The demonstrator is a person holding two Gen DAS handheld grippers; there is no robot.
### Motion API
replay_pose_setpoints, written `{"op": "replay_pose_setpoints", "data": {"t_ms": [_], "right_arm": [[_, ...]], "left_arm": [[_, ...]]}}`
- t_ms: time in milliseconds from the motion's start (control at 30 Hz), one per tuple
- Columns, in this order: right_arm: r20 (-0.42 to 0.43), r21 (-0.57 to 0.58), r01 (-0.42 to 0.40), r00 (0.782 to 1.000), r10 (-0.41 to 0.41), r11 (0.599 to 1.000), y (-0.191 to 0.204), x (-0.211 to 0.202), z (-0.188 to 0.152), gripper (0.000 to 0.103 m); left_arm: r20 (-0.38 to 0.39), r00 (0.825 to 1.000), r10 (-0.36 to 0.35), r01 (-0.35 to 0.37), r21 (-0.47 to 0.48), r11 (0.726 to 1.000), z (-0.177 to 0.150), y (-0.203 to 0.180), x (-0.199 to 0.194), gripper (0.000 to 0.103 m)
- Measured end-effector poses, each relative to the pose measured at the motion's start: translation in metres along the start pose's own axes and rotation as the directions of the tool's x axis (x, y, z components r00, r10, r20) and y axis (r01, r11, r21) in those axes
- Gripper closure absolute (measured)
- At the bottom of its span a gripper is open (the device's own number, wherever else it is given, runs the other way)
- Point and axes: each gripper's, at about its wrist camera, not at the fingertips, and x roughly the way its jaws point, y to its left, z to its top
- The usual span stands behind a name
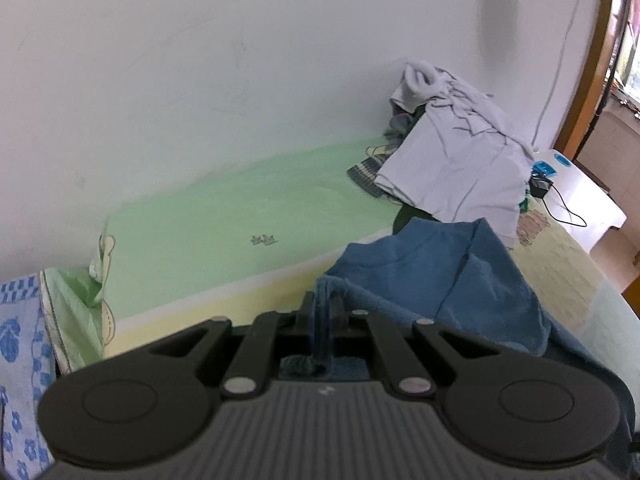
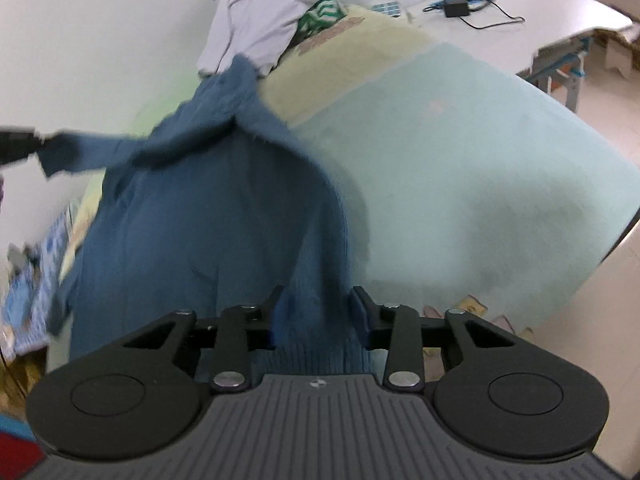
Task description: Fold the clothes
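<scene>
**On the bed, a blue sweater is stretched out between two grippers**

Across the bed (image 2: 460, 152), with its green, yellow and pale aqua sheet, lies the blue knitted sweater (image 2: 208, 216), the garment being worked on. It spreads from the near edge of the bed toward the heap of unfolded clothes (image 1: 452, 152) piled against the wall at the bed's far end.

The left gripper (image 1: 322, 312) has its jaws closed tight on a narrow bunch of the sweater's cloth, seemingly a sleeve end or cuff. In the right wrist view that sleeve runs out taut to one side of the sweater, probably pulled to straighten it before folding.

The right gripper (image 2: 318, 304) sits at the ribbed hem on the near edge of the bed. Its jaws stand partly apart with the hem between them; whether the pads already press on the knit is hard to tell, so I judge it not yet gripped. Holding hem and sleeve together would let the person lay the sweater flat.

Beyond the bed, a white desk (image 2: 552, 4) carries a black charger (image 2: 454, 8).
</scene>
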Motion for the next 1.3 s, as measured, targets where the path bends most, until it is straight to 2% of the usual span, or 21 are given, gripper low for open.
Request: {"op": "replay_pose_setpoints", "data": {"t_ms": [133,233,267,300,333,433,567,667,767,867,1033,1233,1300], "right_arm": [[0.055,0.033,0.042,0.998,-0.043,0.999,-0.006,0.005,0.003,0.065],[0.066,0.002,0.095,0.993,-0.095,0.995,-0.001,0.016,0.005,0.07],[0.063,-0.015,0.105,0.993,-0.104,0.994,0.001,0.018,0.005,0.073],[0.057,-0.032,0.113,0.992,-0.111,0.993,0.004,0.019,0.004,0.087],[0.043,-0.054,0.121,0.992,-0.118,0.991,0.007,0.019,0.003,0.097],[0.063,-0.136,0.163,0.986,-0.156,0.977,0.018,0.01,0.002,0.098],[0.134,-0.156,0.165,0.98,-0.145,0.974,0.028,-0.014,0.016,0.098],[0.158,-0.221,0.178,0.977,-0.145,0.959,0.046,-0.025,0.025,0.098],[0.132,-0.294,0.155,0.984,-0.121,0.943,0.068,-0.026,0.021,0.098],[0.105,-0.387,0.149,0.988,-0.117,0.91,0.089,-0.02,0.008,0.098],[0.049,-0.489,0.146,0.989,-0.14,0.86,0.106,-0.003,-0.018,0.098],[-0.051,-0.444,0.101,0.989,-0.137,0.89,0.105,0.032,-0.037,0.096],[-0.057,-0.44,0.077,0.992,-0.114,0.895,0.105,0.02,-0.041,0.095]], "left_arm": [[-0.012,1.0,0.028,-0.028,0.008,1.0,-0.005,0.001,0.009,0.102],[-0.043,0.998,0.053,-0.053,0.0,0.999,-0.015,0.007,0.019,0.102],[-0.056,0.997,0.061,-0.061,-0.007,0.998,-0.019,0.01,0.023,0.102],[-0.07,0.995,0.067,-0.069,-0.019,0.997,-0.023,0.014,0.026,0.102],[-0.084,0.994,0.07,-0.073,-0.032,0.997,-0.027,0.018,0.028,0.102],[-0.117,0.991,0.069,-0.077,-0.069,0.995,-0.036,0.029,0.033,0.102],[-0.093,0.993,0.068,-0.074,-0.066,0.995,-0.03,0.027,0.028,0.102],[-0.064,0.996,0.066,-0.069,-0.057,0.996,-0.019,0.022,0.023,0.102],[-0.027,0.998,0.061,-0.062,-0.054,0.997,-0.004,0.018,0.016,0.102],[0.004,0.997,0.077,-0.076,-0.057,0.995,0.012,0.021,0.01,0.102],[0.032,0.994,0.101,-0.098,-0.065,0.993,0.027,0.029,0.003,0.102],[-0.011,0.992,0.122,-0.123,-0.084,0.989,0.017,0.041,0.013,0.102],[-0.036,0.991,0.132,-0.135,-0.091,0.987,0.009,0.046,0.018,0.102]]}}
